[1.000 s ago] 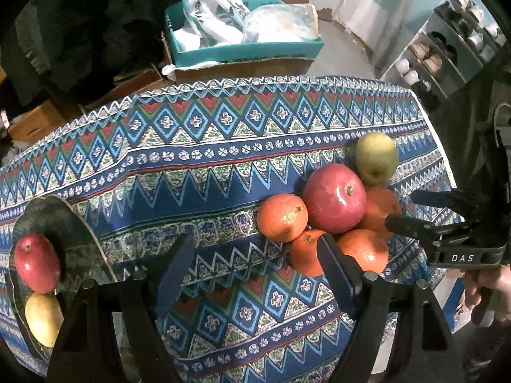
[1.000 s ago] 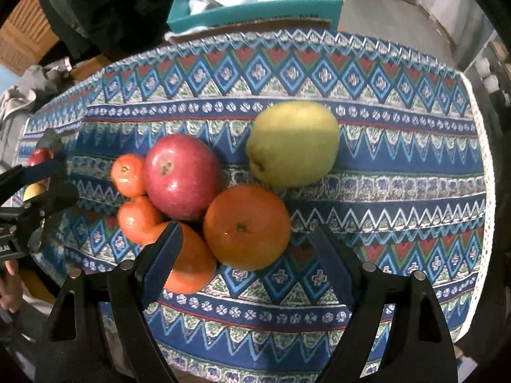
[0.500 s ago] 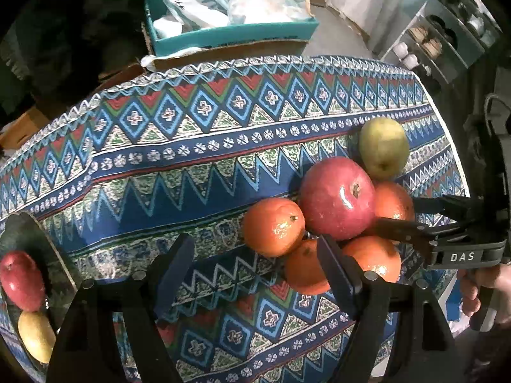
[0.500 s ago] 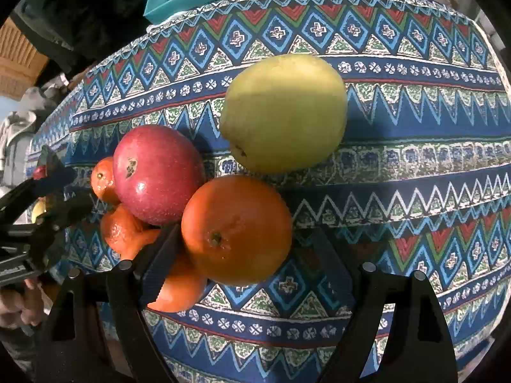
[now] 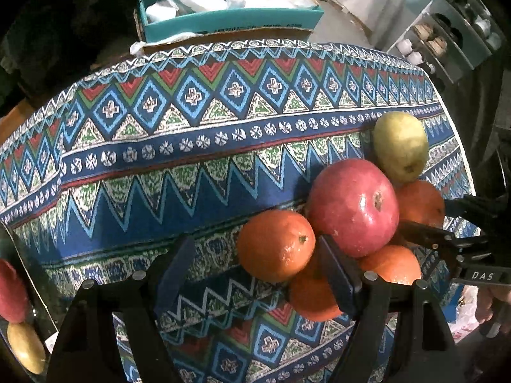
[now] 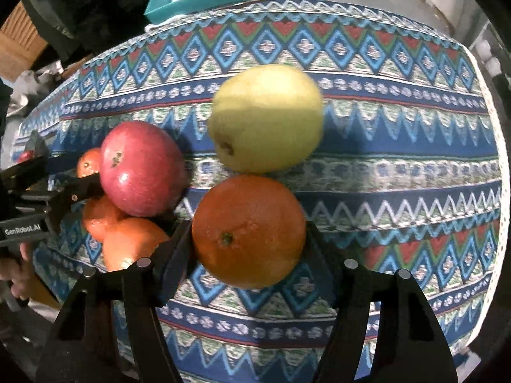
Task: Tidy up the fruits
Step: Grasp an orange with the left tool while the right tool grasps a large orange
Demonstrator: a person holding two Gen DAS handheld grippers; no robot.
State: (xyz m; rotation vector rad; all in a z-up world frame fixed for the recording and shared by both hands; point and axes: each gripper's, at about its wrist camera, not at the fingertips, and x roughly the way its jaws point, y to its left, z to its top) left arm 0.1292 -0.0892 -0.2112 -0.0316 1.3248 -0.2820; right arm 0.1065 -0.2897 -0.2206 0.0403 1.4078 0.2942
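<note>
Right wrist view first: the right tongs (image 6: pixel 247 252) are seen straddling a large round orange (image 6: pixel 248 231), one black finger (image 6: pixel 174 261) pressed at its left flank and the other at its right, though whether the fruit is actually clamped or only bracketed cannot be told. Just behind that orange a yellow-green apple (image 6: pixel 266 118) is seen, touching or nearly touching it, and to the left a glossy red apple (image 6: pixel 142 167) is propped on two smaller oranges (image 6: pixel 127 242). All of it is carried by a counter covered in a blue, red and green geometric-patterned cloth (image 6: pixel 399 166). Over to the left wrist view now, where the left tongs (image 5: pixel 255 265) are held wide apart and released, with nothing gripped; a small orange (image 5: pixel 276 245) is sitting at the inner face of the right-hand finger, and the pile is found at the right of the frame, close to the counter's edge. The red apple (image 5: pixel 354 207) is seen on top there, the yellow-green apple (image 5: pixel 400 145) behind it, and the right tongs (image 5: pixel 453 226) are reaching in from the far right. At the left edge a dark plate (image 5: pixel 28 274) is glimpsed, with a second red apple (image 5: pixel 11 290) and a yellow fruit (image 5: pixel 25 346) laid on it, well apart from the pile. Beyond the counter a teal cardboard box (image 5: pixel 230 20) stuffed with plastic bags is visible.
</note>
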